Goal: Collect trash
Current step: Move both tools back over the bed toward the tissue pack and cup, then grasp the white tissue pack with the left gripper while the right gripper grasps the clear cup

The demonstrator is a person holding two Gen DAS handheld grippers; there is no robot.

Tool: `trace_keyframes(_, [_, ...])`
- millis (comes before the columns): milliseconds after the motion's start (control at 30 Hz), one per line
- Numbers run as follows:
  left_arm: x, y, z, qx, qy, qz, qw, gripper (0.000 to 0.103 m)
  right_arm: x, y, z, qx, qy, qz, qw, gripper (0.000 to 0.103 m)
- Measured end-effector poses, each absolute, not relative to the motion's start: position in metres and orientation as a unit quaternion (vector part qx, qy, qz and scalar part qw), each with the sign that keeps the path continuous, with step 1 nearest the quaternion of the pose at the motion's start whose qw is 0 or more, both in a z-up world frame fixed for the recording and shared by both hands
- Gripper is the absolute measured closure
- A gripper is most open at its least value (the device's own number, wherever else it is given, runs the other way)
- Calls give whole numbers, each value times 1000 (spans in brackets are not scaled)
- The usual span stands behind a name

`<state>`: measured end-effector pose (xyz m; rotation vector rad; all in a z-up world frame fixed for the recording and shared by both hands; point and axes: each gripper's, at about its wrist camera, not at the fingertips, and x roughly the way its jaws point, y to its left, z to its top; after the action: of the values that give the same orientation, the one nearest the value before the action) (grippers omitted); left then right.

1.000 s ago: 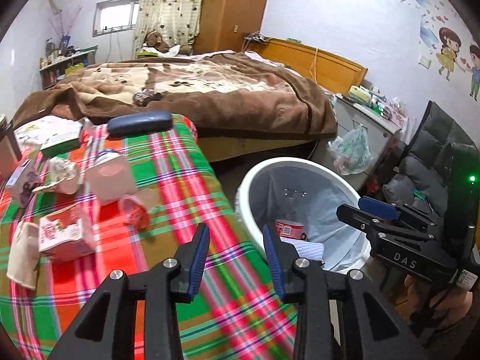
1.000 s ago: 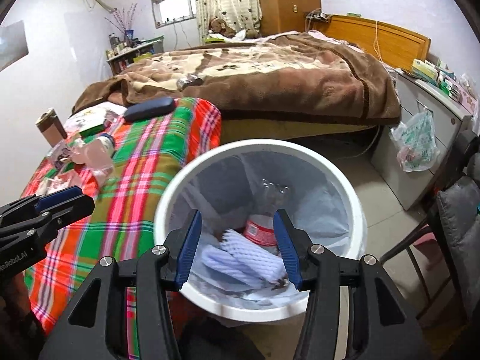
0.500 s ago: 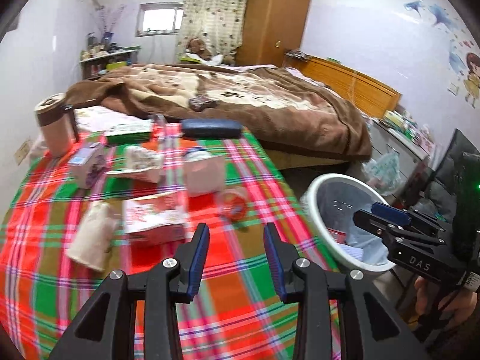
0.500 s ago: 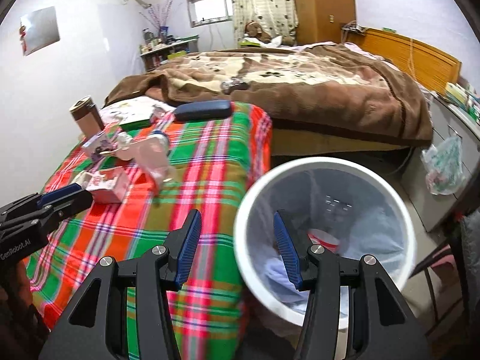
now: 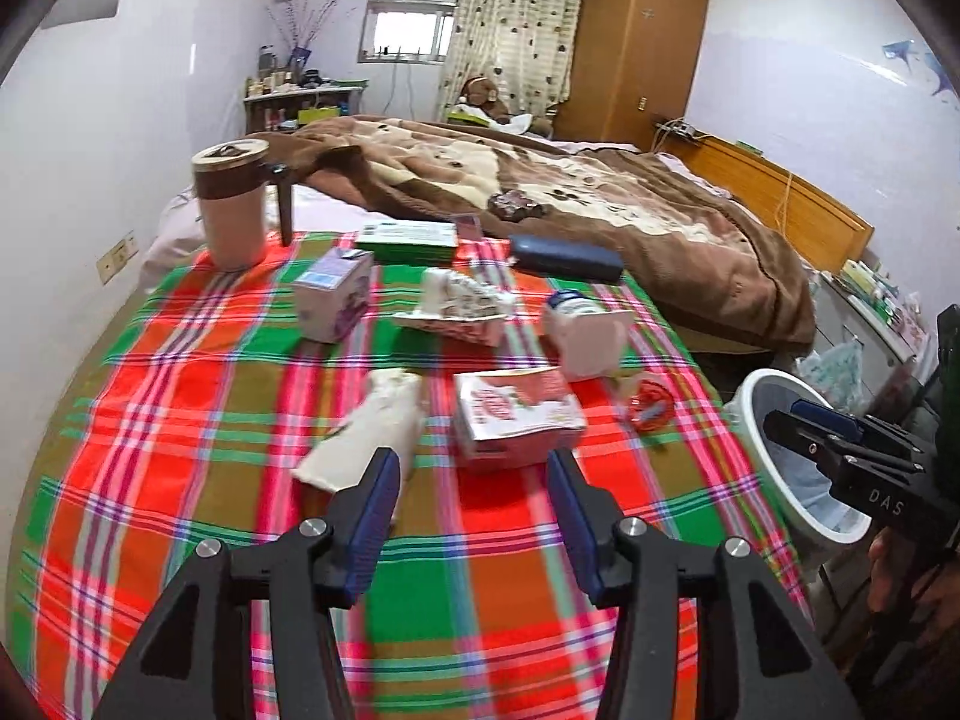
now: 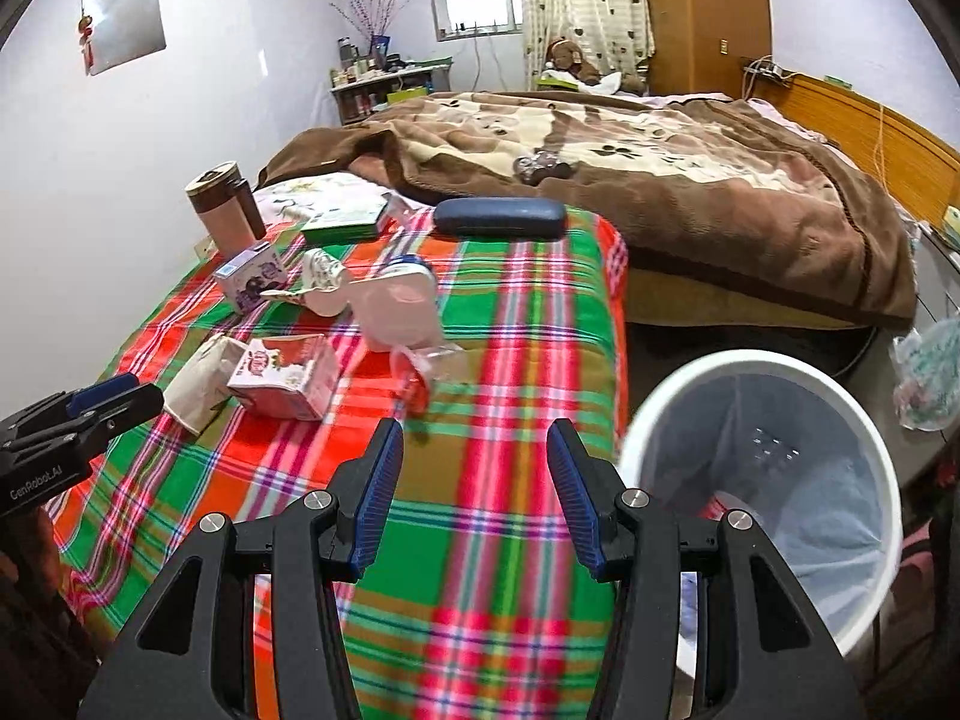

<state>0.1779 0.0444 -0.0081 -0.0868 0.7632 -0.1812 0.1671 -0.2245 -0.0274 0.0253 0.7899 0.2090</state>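
Note:
Trash lies scattered on the plaid-covered table (image 5: 180, 420): a pink-and-white carton (image 5: 516, 414), a beige crumpled paper bag (image 5: 372, 432), a red wrapper (image 5: 651, 405), a purple carton (image 5: 333, 294) and a torn wrapper (image 5: 462, 306). My left gripper (image 5: 471, 471) hovers just short of the pink carton, its jaws opening with nothing between them. A white bin (image 6: 762, 359) with a liner stands on the floor off the table's right side. My right gripper (image 6: 474, 441) is open and empty above the table edge beside the bin, short of the red wrapper (image 6: 414, 378).
A white jar with a blue cap (image 5: 585, 330), a blue glasses case (image 5: 567, 258), a green box (image 5: 408, 240) and a brown-banded mug (image 5: 231, 204) also stand on the table. A bed with a brown blanket (image 5: 630, 198) lies behind.
Both views have swung left from the bin onto the table. The left jaws stand wider than before. The right jaws look unchanged and empty.

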Motion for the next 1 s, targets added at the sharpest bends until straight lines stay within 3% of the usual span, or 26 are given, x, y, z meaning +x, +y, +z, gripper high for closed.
trace_keyframes(1000, [245, 68, -51, -14, 414, -55, 909, 52, 245, -182, -67, 39, 445, 72, 892, 51])
